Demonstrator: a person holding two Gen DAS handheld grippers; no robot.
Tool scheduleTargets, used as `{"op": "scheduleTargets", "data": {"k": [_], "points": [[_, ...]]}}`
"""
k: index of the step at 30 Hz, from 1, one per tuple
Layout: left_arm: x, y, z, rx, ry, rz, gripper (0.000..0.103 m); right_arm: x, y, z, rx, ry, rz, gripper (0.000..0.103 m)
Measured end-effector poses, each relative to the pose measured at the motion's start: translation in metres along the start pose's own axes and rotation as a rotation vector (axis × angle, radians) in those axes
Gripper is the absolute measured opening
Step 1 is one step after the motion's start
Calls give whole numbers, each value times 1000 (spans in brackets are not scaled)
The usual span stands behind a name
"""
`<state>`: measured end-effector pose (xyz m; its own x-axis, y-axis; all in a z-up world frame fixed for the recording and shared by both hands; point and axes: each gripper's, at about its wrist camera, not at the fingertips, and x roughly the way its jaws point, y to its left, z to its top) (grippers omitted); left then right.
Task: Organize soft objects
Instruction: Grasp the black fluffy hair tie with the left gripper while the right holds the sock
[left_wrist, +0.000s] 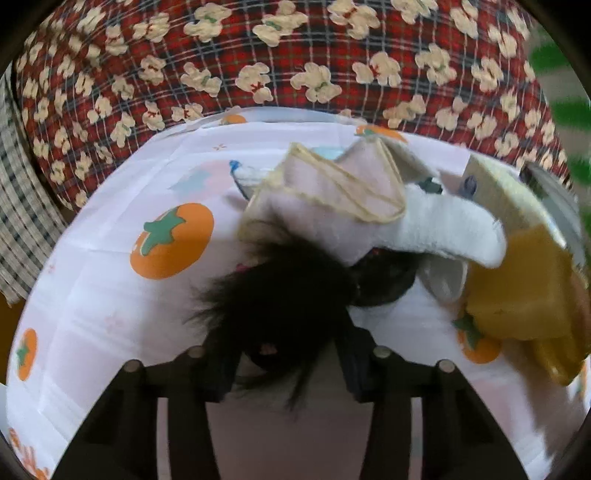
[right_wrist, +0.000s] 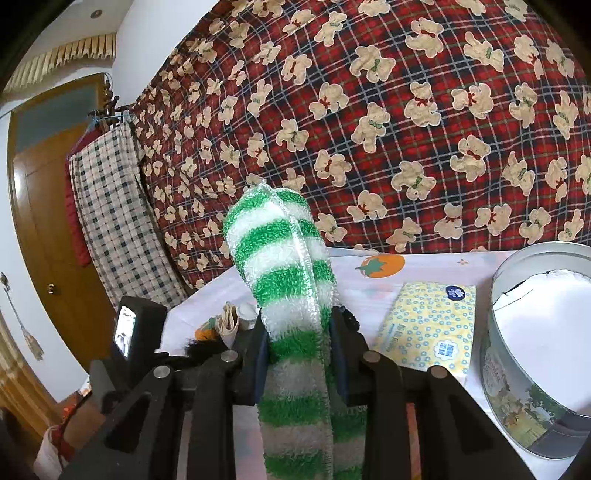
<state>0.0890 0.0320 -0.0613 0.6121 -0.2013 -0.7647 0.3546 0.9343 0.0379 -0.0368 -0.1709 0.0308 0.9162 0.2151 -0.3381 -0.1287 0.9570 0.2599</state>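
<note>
In the left wrist view, our left gripper (left_wrist: 288, 354) has its jaws pinching a fuzzy black toy (left_wrist: 280, 295) at bottom middle; blur hides its shape. In the right wrist view, our right gripper (right_wrist: 299, 354) squeezes a green-and-white striped sock (right_wrist: 284, 258), its lower end cut off.

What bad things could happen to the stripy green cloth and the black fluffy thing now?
The green striped cloth sticks up floppy from the right gripper, so it might slip out or flop outside the round tin. The left gripper holds only the edge of the black fluffy thing, which touches the pale cloths and might drag them along.
</note>
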Motion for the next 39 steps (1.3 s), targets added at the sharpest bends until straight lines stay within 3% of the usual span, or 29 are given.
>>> {"op": "scheduleTargets", "data": {"k": [8, 13, 16, 18, 20, 22, 23, 25, 26, 27, 31, 35, 36, 39], "points": [[-17, 11, -7, -73, -51, -103, 30, -4, 5, -2, -37, -32, -27, 31], [-36, 14, -21, -94, -75, -126, 30, -6, 0, 0, -9, -36, -16, 31], [-41, 18, -26, -106, -58, -139, 50, -6, -3, 0, 19, -26, 0, 31], [-43, 17, -28, -115, -45, -138, 81, -5, -5, 0, 33, -24, -5, 32], [-46, 14, -29, -101, -48, -130, 90, -5, -8, 0, 48, -23, -10, 32], [-50, 9, -24, -68, -74, -95, 91, -3, -12, 0, 70, -14, -7, 32], [-50, 7, -22, -53, -85, -86, 90, -3, -13, -1, 78, -10, -7, 32], [-45, 3, -16, -40, -86, -86, 67, -1, -15, -1, 90, -3, -9, 32], [-41, 2, -14, -46, -82, -93, 47, -1, -16, -1, 93, -1, -13, 32], [-38, 3, -12, -59, -81, -100, 35, -1, -16, -2, 94, 0, -19, 32], [-20, 7, -11, -148, -40, -206, 29, -2, -18, -1, 98, -7, -25, 32], [-28, 6, -18, -154, -50, -204, 18, -4, -18, 0, 100, -17, -18, 32], [-32, 8, -21, -163, -63, -211, 12, -5, -18, 0, 98, -22, -18, 32], [-53, 15, -28, -197, -140, -266, 12, -9, -17, 1, 91, -46, -21, 32]]}}
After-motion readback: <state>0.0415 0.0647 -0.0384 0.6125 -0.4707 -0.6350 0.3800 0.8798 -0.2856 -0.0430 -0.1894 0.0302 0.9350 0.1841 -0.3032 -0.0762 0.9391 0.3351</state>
